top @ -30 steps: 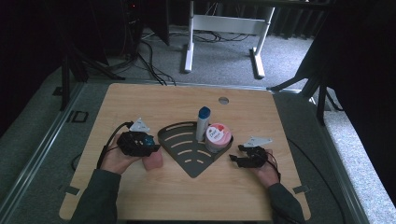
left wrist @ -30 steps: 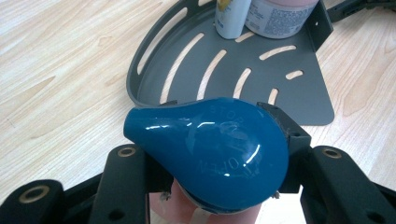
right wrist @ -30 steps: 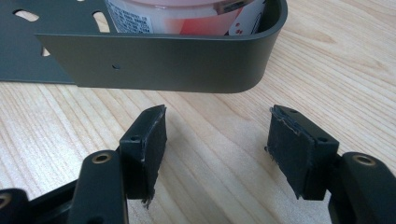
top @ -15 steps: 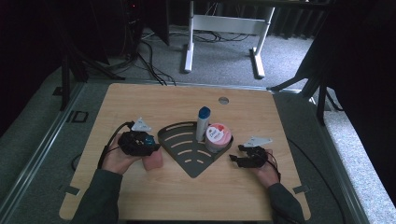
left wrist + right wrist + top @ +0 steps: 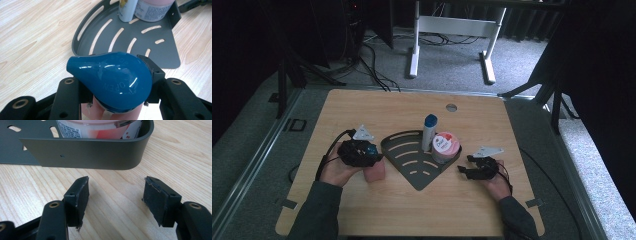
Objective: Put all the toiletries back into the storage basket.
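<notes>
Tube [image 5: 429, 132] and tub [image 5: 445, 147] stand in rack [image 5: 404, 150], seemingly touching.

A light wooden table [image 5: 377, 112] carries a dark grey slotted corner tray [image 5: 409, 160] near its middle. A pink bottle [image 5: 374, 171] stands on the wood just left of the tray.

A pink bottle [image 5: 117, 112] wears a glossy blue cap [image 5: 112, 80]; the slotted tray [image 5: 155, 50] is dark grey, the worktop [image 5: 377, 110] pale wood-grain.
</notes>
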A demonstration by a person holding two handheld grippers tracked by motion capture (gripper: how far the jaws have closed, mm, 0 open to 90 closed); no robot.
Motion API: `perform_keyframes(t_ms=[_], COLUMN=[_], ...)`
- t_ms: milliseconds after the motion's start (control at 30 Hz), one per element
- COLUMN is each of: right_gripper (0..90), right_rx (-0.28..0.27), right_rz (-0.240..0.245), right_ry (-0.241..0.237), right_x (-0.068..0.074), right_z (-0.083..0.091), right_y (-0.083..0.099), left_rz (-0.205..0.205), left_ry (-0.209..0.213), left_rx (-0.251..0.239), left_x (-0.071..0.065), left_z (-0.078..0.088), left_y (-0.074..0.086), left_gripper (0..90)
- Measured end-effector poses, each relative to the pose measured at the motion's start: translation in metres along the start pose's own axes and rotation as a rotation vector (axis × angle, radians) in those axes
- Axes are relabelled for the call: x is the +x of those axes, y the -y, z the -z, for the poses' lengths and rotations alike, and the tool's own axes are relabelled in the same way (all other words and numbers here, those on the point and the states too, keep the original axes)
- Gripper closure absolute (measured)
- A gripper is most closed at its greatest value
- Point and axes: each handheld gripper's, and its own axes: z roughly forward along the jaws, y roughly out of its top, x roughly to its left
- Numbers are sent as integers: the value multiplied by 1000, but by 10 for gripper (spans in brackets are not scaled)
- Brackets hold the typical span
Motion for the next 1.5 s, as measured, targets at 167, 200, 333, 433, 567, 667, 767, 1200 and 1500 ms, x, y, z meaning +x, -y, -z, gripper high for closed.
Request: perform_keyframes(t_ms=[167, 200, 333, 433, 567, 667, 767, 1200, 1500], right_gripper=[371, 371, 371, 371, 371, 371, 371, 371, 371], right_rx=[0, 1, 1, 2, 1, 1, 0, 2, 2], right_rz=[-1, -1, -1, -1, 0, 1, 2, 1, -1], right_ry=[-1, -1, -1, -1, -1, 1, 1, 0, -1], right_x=[0, 0, 0, 0, 0, 0, 0, 0, 0], right_z=[0, 0, 0, 0, 0, 0, 0, 0, 0], right_y=[0, 0, 0, 0, 0, 0, 0, 0, 0], left_rz=[4, 4, 7, 11, 15, 17, 16, 6, 1], left_ry=[-4, -3, -4, -9, -17, -21, -20, -23, -21], left_rx=[1, 0, -6, -9, -17, -22, -22, -37, -47], left_x=[1, 1, 2, 4, 5, 5, 6, 6, 4], left_z=[3, 4, 6, 9, 12, 14, 14, 21, 19], left_y=[-4, -5, -8, -11, -15, -18, -22, -40, -50], left_gripper=[532, 532, 531, 531, 531, 532, 531, 532, 532])
